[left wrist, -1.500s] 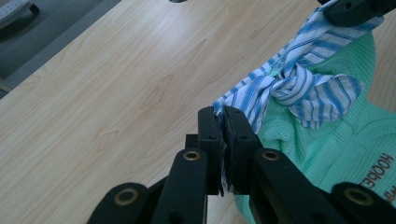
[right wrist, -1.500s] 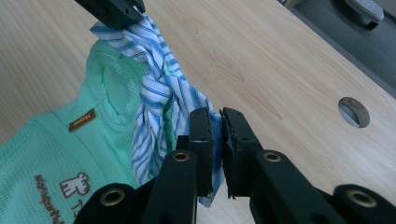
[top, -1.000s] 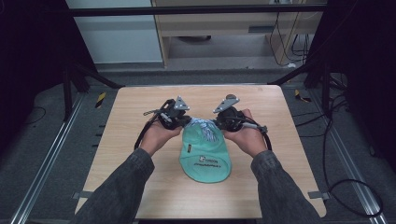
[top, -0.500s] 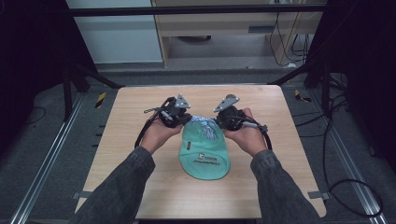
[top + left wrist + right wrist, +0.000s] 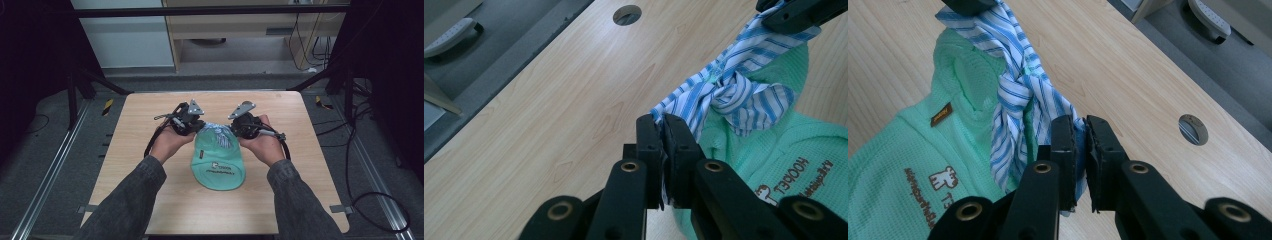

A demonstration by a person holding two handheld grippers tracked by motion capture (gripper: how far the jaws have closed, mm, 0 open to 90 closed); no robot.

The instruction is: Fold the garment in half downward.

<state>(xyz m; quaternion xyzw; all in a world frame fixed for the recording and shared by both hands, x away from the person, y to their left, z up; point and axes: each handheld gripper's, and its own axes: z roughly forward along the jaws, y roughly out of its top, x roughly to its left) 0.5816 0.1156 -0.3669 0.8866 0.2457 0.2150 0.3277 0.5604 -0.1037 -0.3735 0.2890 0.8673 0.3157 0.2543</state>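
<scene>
Left gripper (image 5: 663, 131) clamping striped tie (image 5: 729, 95), right gripper (image 5: 1081, 131) clamping its other end, green bib (image 5: 220, 165) on table (image 5: 150, 120)

green garment (image 5: 218, 167) | flat on table | striped tie (image 5: 724, 97) knotted, seemingly taut

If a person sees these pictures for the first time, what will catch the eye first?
First, the green bag lying mid-table, with printed lettering on it. At its far end a blue-striped tie is knotted; the left gripper and right gripper are each shut on one end of it, one from either side.
</scene>
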